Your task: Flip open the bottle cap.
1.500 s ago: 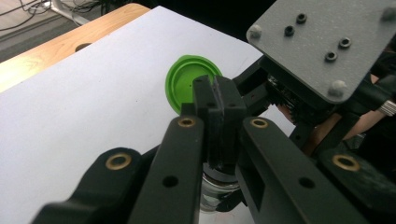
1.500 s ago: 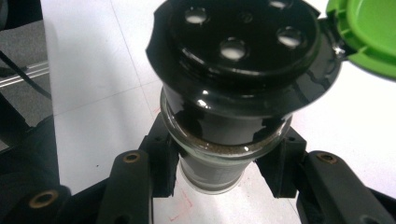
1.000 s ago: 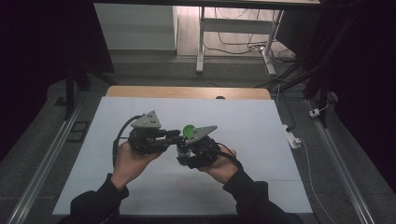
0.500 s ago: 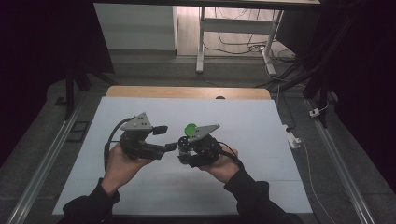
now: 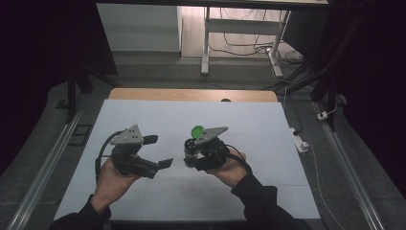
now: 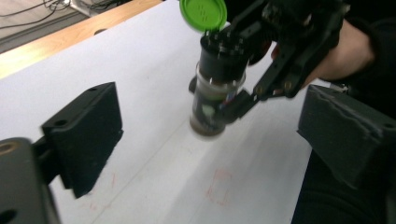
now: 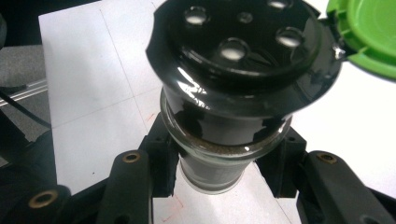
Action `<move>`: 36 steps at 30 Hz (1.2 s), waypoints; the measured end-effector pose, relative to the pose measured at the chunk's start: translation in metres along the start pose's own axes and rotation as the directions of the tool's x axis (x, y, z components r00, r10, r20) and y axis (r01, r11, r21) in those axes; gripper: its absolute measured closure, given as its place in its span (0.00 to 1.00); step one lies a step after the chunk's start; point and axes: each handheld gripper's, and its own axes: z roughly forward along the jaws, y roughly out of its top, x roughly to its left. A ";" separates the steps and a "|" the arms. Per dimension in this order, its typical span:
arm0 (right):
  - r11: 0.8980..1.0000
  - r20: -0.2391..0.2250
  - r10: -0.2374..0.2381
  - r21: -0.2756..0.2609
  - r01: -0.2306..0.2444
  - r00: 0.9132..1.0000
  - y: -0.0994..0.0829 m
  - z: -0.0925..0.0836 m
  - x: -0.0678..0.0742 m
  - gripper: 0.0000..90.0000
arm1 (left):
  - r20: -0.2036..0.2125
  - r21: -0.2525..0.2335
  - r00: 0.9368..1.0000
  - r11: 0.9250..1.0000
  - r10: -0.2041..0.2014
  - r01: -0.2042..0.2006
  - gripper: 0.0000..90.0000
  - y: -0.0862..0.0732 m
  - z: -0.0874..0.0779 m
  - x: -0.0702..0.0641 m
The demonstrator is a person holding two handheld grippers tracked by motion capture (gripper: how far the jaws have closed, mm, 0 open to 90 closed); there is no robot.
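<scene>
Right gripper (image 5: 190, 154) clamps spice jar (image 6: 215, 93) by glass body, upright above table (image 5: 268, 143); green flip lid (image 6: 203, 14) open. Left gripper (image 5: 158, 151) empty, jaws just opened wide, jar straight ahead between hands, near.

- High view: the white table (image 5: 268, 124) is evenly lit from above while the room around it falls into near-black; the floor behind is brighter.
- Left tongs view: soft and slightly blurred; the near black pads (image 6: 88, 135) are out of focus.
- Right tongs view: white glare spots on the glossy black shaker top (image 7: 238, 51); its green lid (image 7: 369, 32) blurs at the edge.
</scene>
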 end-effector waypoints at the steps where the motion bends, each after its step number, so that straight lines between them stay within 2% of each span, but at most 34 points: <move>1: 1.000 0.000 0.000 -0.001 0.000 1.000 0.000 0.000 0.000 0.59 | -0.005 0.003 1.000 1.000 -0.002 0.002 0.06 -0.002 -0.001 -0.001; 3: 1.000 0.001 0.002 0.000 -0.002 1.000 0.000 -0.001 0.000 0.59 | -0.009 0.009 1.000 1.000 -0.002 0.002 0.05 -0.008 -0.004 -0.001; 6: 1.000 0.002 0.000 -0.002 0.000 1.000 0.000 -0.002 -0.001 0.59 | -0.006 0.000 0.999 0.999 -0.033 0.033 0.04 -0.022 -0.012 -0.002; 8: 1.000 0.002 0.001 -0.003 -0.001 1.000 0.000 -0.002 -0.002 0.59 | -0.007 -0.002 0.999 0.999 -0.042 0.042 0.04 -0.025 -0.014 -0.002; 11: 1.000 0.005 0.006 0.001 -0.006 1.000 0.000 -0.001 -0.002 0.59 | -0.023 -0.011 0.998 0.998 -0.063 0.063 0.03 -0.039 -0.022 -0.003; 12: 1.000 0.005 0.006 0.002 -0.006 1.000 0.000 -0.001 -0.002 0.59 | -0.023 -0.011 0.998 0.998 -0.063 0.063 0.03 -0.039 -0.022 -0.003; 13: 1.000 0.006 0.007 0.001 -0.007 1.000 0.000 -0.001 -0.003 0.59 | -0.028 -0.018 0.997 0.998 -0.066 0.066 0.02 -0.048 -0.027 -0.004; 15: 1.000 0.007 0.007 -0.001 -0.007 1.000 0.000 -0.002 -0.003 0.59 | -0.032 -0.019 0.997 0.998 -0.066 0.066 0.02 -0.052 -0.029 -0.005; 17: 1.000 0.009 0.005 -0.002 -0.005 1.000 0.000 -0.003 -0.004 0.59 | -0.043 -0.031 0.996 0.997 -0.076 0.074 0.01 -0.066 -0.037 -0.007; 18: 1.000 0.010 0.003 -0.001 -0.003 1.000 0.000 -0.003 -0.004 0.59 | -0.043 -0.031 0.996 0.997 -0.076 0.074 0.01 -0.066 -0.037 -0.007; 21: 1.000 0.012 0.017 -0.006 -0.017 1.000 0.000 -0.003 -0.004 0.59 | -0.069 -0.029 0.993 0.996 -0.092 0.090 0.00 -0.081 -0.046 -0.010; 26: 1.000 0.016 0.013 -0.009 -0.013 1.000 0.001 -0.004 -0.005 0.59 | -0.088 -0.021 0.990 0.994 -0.110 0.109 0.00 -0.096 -0.054 -0.010; 30: 1.000 0.018 0.017 -0.013 -0.016 1.000 0.001 -0.006 -0.006 0.59 | -0.102 0.002 0.984 0.989 -0.148 0.149 0.00 -0.115 -0.060 -0.010; 36: 1.000 0.020 0.021 -0.017 -0.020 1.000 0.001 -0.006 -0.007 0.59 | -0.126 0.026 0.979 0.986 -0.159 0.164 0.00 -0.127 -0.063 -0.010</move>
